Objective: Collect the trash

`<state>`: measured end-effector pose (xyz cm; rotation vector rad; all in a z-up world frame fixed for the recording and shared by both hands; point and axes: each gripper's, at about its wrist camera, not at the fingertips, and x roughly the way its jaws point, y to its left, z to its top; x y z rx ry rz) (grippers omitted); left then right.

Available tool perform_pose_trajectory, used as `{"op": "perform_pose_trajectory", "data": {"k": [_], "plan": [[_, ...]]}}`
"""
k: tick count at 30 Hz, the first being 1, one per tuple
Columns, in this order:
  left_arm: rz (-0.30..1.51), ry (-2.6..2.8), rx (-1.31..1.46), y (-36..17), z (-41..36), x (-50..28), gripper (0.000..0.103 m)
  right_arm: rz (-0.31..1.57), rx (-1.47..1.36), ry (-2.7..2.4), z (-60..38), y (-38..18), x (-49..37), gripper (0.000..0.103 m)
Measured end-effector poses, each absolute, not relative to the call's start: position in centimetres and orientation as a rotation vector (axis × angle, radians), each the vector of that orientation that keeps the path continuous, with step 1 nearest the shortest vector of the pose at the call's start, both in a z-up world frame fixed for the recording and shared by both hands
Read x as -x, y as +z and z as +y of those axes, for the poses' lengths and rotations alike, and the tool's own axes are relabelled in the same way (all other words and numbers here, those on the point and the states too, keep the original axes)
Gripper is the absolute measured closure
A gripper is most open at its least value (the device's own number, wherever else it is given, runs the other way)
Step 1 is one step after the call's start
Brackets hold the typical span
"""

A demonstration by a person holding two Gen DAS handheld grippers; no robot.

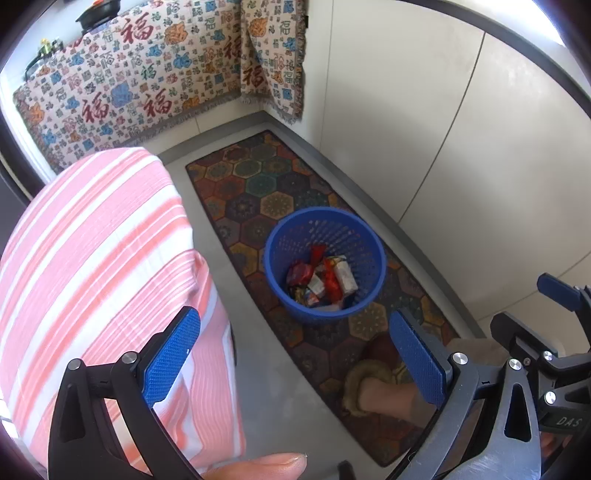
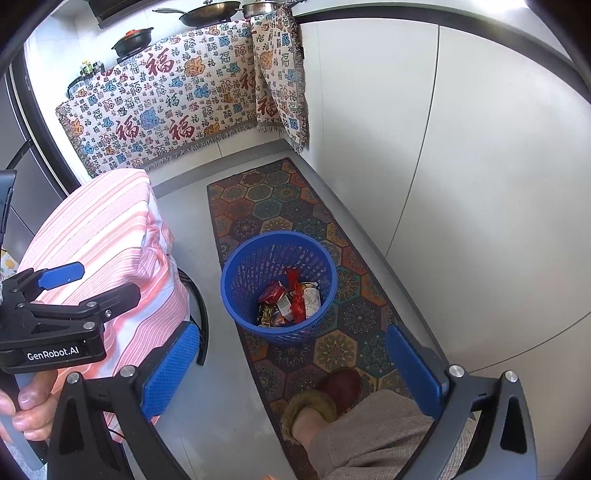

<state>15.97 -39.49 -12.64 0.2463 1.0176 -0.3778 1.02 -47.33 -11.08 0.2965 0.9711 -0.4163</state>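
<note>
A blue plastic mesh basket (image 1: 325,229) (image 2: 266,258) stands on a patterned rug. Inside it lies trash (image 1: 321,282) (image 2: 291,301): red wrappers, a white carton and some shiny foil pieces. My left gripper (image 1: 295,358) is open and empty, held above the floor on the near side of the basket. My right gripper (image 2: 291,369) is open and empty too, just short of the basket. Each gripper shows in the other's view: the right gripper (image 1: 535,310) at the right edge, the left gripper (image 2: 96,284) at the left, held by a hand.
A pink-and-white striped cloth (image 1: 92,258) (image 2: 110,240) covers something bulky to the left. The hexagon-patterned rug (image 2: 280,199) runs along white cabinet doors (image 2: 443,166) on the right. A person's slippered foot (image 2: 325,395) rests on the rug. Pans (image 2: 210,11) sit on a cloth-draped counter behind.
</note>
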Motion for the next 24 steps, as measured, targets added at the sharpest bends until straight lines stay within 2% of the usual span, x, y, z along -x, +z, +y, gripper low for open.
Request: {"op": "perform_pose_trajectory", "data": {"k": [24], "plan": [[1.031, -0.38, -0.249, -12.9, -39.52, -16.09, 0.001, 0.973, -0.296, -0.419, -47.49, -11.04, -1.01, 0.0]]}}
